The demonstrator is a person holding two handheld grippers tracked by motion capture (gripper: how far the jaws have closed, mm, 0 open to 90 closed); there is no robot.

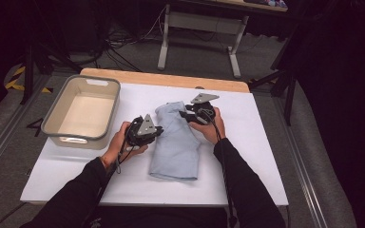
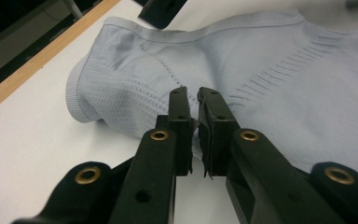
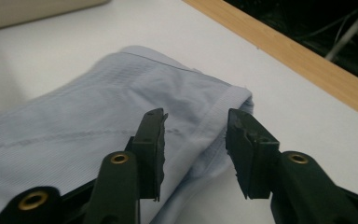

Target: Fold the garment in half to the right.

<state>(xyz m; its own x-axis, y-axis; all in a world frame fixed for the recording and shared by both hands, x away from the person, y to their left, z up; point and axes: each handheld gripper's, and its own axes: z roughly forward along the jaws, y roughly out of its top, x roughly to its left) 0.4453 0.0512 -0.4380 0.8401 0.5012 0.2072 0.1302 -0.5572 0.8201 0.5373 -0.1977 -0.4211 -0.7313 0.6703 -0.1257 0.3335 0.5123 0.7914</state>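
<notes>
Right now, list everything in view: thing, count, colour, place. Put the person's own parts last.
garment: one, light blue, folded, middle of the table.
bin: one, beige, on the table's left side.
table: one, white top with a wooden far edge.
desk frame: one, grey, on the floor beyond the table.
left gripper: one, black, jaws a slit apart at the garment's edge.
right gripper: one, black, jaws open over a folded edge of the garment.
sleeves: two, black, entering from the bottom.

Can't tell if the left gripper [image 2: 193, 100] is actually pinching the blue garment [image 2: 261, 74]; the garment's far side runs off frame there.
</notes>
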